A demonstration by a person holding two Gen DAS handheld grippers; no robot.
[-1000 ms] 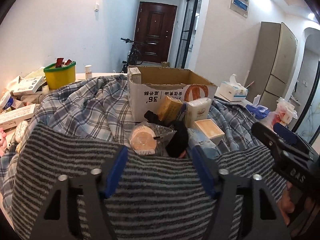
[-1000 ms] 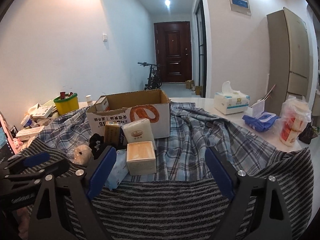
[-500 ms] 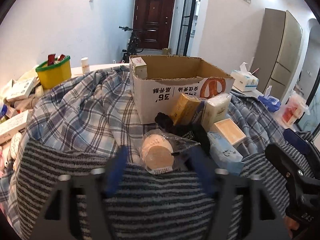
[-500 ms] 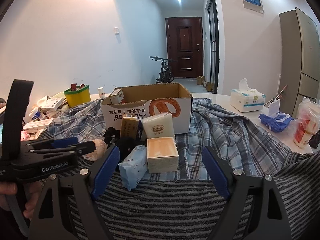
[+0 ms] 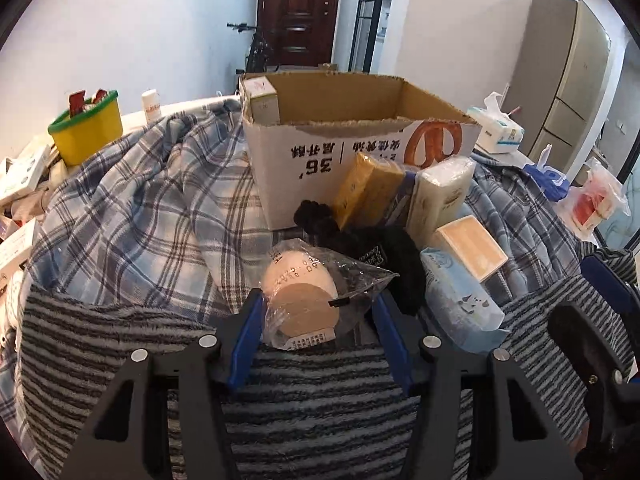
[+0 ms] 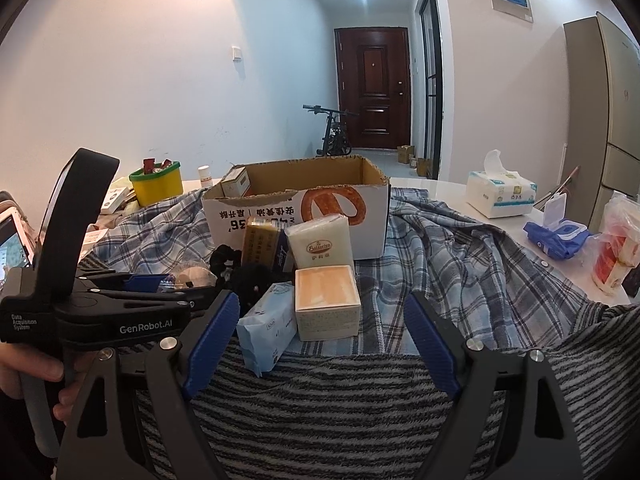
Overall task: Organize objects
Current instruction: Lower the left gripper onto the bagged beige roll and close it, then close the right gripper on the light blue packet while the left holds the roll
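A round tan roll in a clear plastic bag [image 5: 300, 304] lies on the striped towel [image 5: 312, 400]. My left gripper [image 5: 318, 294] has its blue pads on either side of the bag and its jaws are closing; a gap still shows on the right. In the right wrist view the left gripper [image 6: 180, 286] reaches in from the left toward the bag [image 6: 192, 276]. My right gripper [image 6: 322, 300] stands open just short of a cream box [image 6: 326, 300] and a blue tissue pack [image 6: 268, 324], gripping nothing. Behind them stands an open cardboard box [image 6: 296, 196].
A gold box [image 5: 368, 188], a white pack [image 5: 440, 196] and a black cloth item [image 5: 360, 240] lean by the cardboard box on a plaid shirt [image 5: 140, 208]. A yellow tub [image 5: 86, 128] and small boxes sit left. A tissue box [image 6: 500, 192] and wipes [image 6: 556, 236] sit right.
The left gripper moved forward and down until the bagged roll lies between its pads, and its jaws have narrowed. It has entered the right wrist view. The right gripper stayed nearly still.
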